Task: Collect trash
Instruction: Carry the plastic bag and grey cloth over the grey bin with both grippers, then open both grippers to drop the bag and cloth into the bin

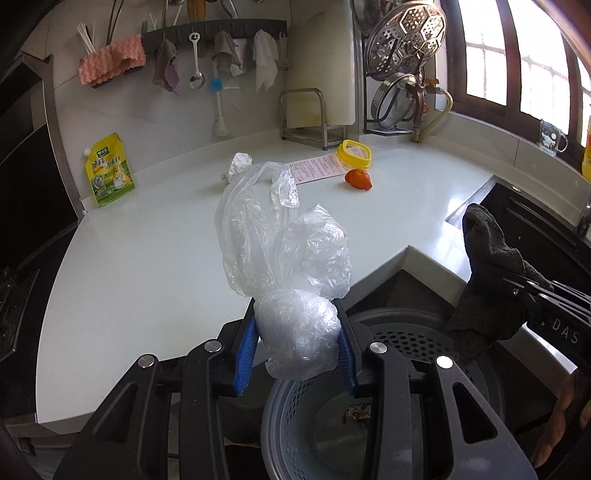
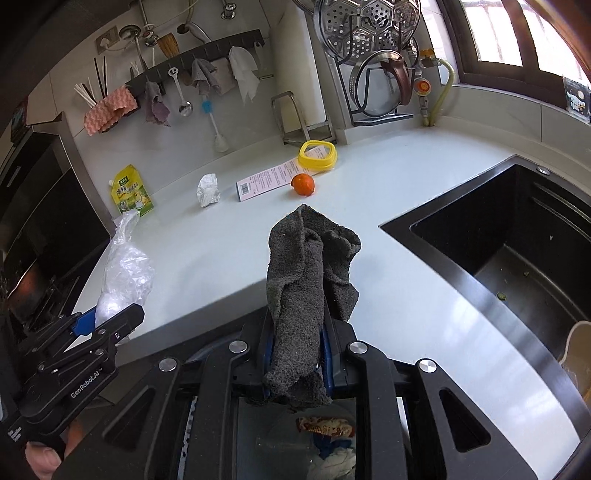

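My left gripper (image 1: 297,332) is shut on a crumpled clear plastic bag (image 1: 284,254), held over the grey perforated bin (image 1: 288,417) below the counter edge. My right gripper (image 2: 297,350) is shut on a dark grey rag (image 2: 306,280), also above the bin, where a snack wrapper (image 2: 325,426) lies. In the left wrist view the rag (image 1: 487,266) and right gripper (image 1: 517,291) show at the right. The right wrist view catches the bag (image 2: 125,269) in the left gripper (image 2: 110,317) at its left. On the counter lie a crumpled white paper (image 2: 208,190), an orange fruit (image 2: 303,184) and a printed leaflet (image 2: 269,179).
A white counter (image 1: 147,258) runs to a tiled wall with a utensil rail (image 1: 214,29). A yellow-green pouch (image 1: 109,170) leans at the left, a yellow lid (image 1: 354,151) at the back. A black sink (image 2: 517,240) opens on the right. A metal rack (image 1: 402,74) holds steamer plates.
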The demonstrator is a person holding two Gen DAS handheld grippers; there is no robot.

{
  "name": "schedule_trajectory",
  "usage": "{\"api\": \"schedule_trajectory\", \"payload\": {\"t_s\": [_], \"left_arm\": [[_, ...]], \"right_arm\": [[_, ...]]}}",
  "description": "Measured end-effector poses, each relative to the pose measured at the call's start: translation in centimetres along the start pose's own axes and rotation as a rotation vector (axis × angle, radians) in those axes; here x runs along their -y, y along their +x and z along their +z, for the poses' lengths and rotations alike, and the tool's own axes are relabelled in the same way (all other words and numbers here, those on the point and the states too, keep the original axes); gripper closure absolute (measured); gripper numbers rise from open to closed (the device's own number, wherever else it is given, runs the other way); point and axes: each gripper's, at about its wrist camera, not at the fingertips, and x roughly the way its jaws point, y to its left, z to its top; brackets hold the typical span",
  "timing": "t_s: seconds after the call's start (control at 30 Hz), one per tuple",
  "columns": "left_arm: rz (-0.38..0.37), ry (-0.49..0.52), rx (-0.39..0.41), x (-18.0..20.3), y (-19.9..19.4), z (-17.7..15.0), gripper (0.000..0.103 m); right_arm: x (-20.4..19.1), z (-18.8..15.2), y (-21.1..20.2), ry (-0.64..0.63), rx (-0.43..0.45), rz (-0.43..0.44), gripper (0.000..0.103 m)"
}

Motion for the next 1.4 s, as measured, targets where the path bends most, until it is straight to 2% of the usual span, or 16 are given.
{"api": "schedule_trajectory", "payload": {"t_s": [0.27, 0.5, 0.9, 1.4], "left_arm": [[-0.030, 0.019, -0.008, 0.3, -2.3, -3.0, 0.066], [-0.083, 0.032, -0.031, 1.0, -3.1, -4.9, 0.066], [-0.148, 0.050, -0.121, 2.3, -1.9, -7.4, 0.066], [-0.192, 0.044, -0.247, 2.8, 0.7, -9.7, 0.063]], "right_arm": [[-1.7, -3.4, -2.9, -0.040, -0.019, 0.006, 0.084], [-2.0, -5.7, -3.4, -0.044, -0.066, 0.017, 0.084], [-2.3, -8.4, -1.8, -0.045, -0.152, 0.008, 0.084], [-1.4, -10.2, 0.9, -0.020, -0.256, -0.041, 0.084]]}}
